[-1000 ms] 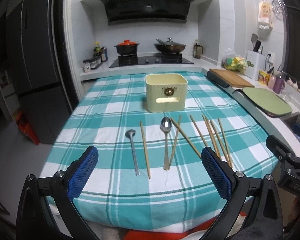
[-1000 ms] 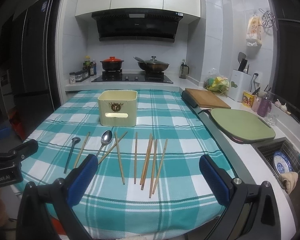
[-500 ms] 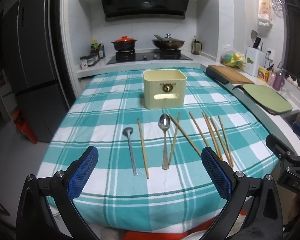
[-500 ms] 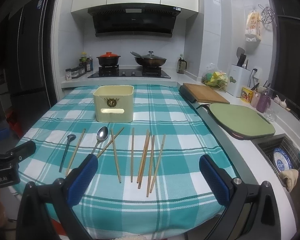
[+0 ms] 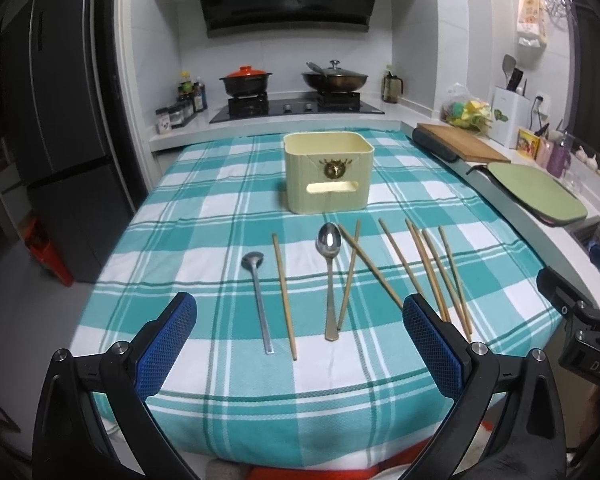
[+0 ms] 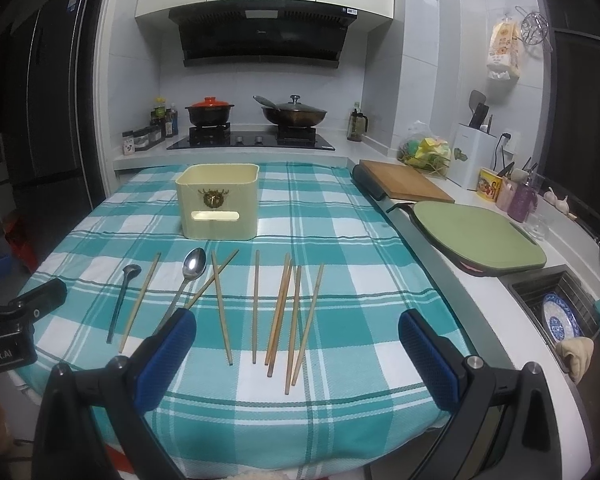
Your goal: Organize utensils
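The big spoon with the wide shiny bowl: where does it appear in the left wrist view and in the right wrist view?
Left wrist view: big spoon at centre, below the cream container.
Right wrist view: big spoon left of centre; its handle end is hidden by a blue finger pad.
Shared landmark: the cream container.

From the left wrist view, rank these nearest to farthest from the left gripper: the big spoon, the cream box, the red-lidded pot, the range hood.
Left gripper, jaws open:
1. Big spoon, on the cloth just ahead, slightly right of centre.
2. Cream box, mid-table beyond the spoon's bowl.
3. Red-lidded pot, on the stove's left burner past the table.
4. Range hood, on the back wall above the stove.
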